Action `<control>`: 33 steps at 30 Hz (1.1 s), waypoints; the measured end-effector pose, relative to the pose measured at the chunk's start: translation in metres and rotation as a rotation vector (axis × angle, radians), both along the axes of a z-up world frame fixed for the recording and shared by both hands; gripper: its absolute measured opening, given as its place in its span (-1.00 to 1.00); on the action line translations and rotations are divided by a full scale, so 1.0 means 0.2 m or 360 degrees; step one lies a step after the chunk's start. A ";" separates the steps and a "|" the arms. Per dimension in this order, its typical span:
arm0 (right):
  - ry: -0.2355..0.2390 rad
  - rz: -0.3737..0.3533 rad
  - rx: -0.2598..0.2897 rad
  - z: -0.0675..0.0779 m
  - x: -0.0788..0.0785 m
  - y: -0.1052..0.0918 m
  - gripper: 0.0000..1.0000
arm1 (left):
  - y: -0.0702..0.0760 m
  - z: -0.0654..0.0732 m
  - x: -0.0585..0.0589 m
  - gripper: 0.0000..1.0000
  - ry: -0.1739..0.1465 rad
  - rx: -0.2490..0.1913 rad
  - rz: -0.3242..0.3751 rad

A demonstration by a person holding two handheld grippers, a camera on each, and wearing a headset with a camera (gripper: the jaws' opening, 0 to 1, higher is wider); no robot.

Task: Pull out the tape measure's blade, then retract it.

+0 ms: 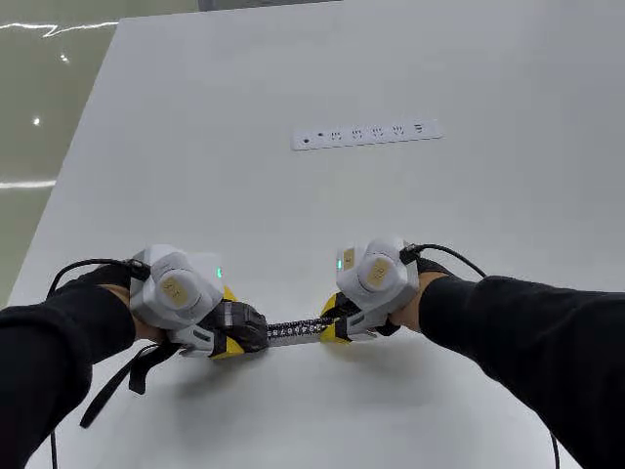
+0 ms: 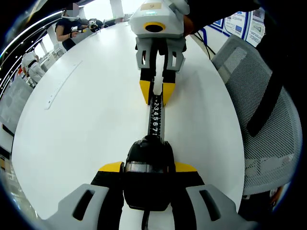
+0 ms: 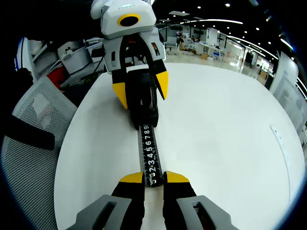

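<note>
A black tape measure case [image 1: 242,326] rests on the white table [image 1: 322,215], and my left gripper [image 1: 227,330] is shut on it; the case [image 2: 148,170] sits between the yellow-tipped jaws in the left gripper view. A short length of black blade with white numbers [image 1: 296,329] runs from the case to my right gripper [image 1: 334,330], which is shut on the blade's end. In the right gripper view the blade [image 3: 149,153] reaches from the case [image 3: 144,103] to my right gripper [image 3: 153,179]. The right gripper [image 2: 155,93] faces me in the left gripper view.
A white power strip [image 1: 367,133] lies flat further back on the table. A grey mesh chair [image 2: 261,124] stands beside the table edge. A black strap [image 1: 127,376] trails from the left hand. People stand at the far end of the table [image 2: 72,19].
</note>
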State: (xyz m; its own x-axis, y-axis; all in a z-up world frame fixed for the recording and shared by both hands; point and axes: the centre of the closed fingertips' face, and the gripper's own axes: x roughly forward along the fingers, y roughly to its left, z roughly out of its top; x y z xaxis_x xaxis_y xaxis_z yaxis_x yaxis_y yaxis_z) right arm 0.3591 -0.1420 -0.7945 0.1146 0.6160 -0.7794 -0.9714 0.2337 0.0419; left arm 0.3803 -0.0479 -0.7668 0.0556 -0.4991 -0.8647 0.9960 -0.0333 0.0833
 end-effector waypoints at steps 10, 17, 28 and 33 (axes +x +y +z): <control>0.0000 -0.0005 -0.0005 0.00 0.00 -0.03 -0.81 | 0.00 0.00 0.00 -0.36 0.0002 0.0001 0.0001; 0.0001 -0.0012 -0.0010 0.01 0.00 -0.04 -0.81 | 0.00 0.00 0.00 -0.36 0.0002 0.0001 0.0002; 0.0002 -0.0015 -0.0022 0.00 -0.01 -0.07 -0.81 | 0.00 0.00 0.00 -0.36 -0.0001 0.0004 0.0002; 0.0000 -0.0015 -0.0025 0.00 -0.01 -0.08 -0.81 | 0.00 0.00 0.00 -0.36 -0.0002 0.0004 0.0003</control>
State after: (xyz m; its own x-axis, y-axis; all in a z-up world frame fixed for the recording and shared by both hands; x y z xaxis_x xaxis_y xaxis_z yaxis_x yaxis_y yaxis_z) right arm 0.3574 -0.1584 -0.7942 0.1204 0.6027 -0.7888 -0.9692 0.2432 0.0380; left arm 0.3806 -0.0476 -0.7669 0.0576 -0.4970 -0.8659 0.9959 -0.0314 0.0843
